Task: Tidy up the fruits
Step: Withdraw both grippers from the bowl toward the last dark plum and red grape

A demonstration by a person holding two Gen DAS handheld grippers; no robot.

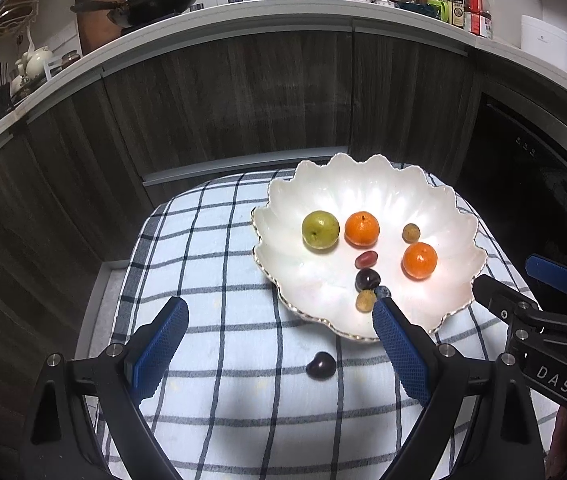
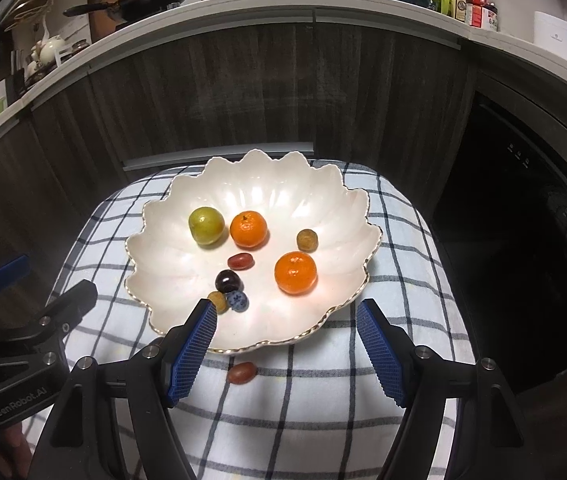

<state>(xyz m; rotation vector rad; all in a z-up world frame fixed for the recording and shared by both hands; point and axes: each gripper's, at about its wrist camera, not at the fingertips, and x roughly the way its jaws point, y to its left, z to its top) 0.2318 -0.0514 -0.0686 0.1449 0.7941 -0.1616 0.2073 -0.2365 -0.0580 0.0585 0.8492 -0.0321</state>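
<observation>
The left gripper (image 1: 279, 328) stands wide with nothing between its pads; a dark cherry (image 1: 320, 365) lies on the checked cloth (image 1: 219, 264) between its fingers. The right gripper (image 2: 287, 324) is spread too, empty, and a red grape (image 2: 242, 372) rests on the cloth between its fingers, just short of the white bowl (image 2: 163, 216). Ahead of both grippers the bowl holds a green fruit (image 2: 206, 225), two oranges (image 2: 295, 278), a blueberry (image 2: 237, 301) and other small fruits.

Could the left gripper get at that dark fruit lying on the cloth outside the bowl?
Probably yes. The dark fruit lies bare on the checked cloth between the open left gripper fingers, nothing over it.
</observation>
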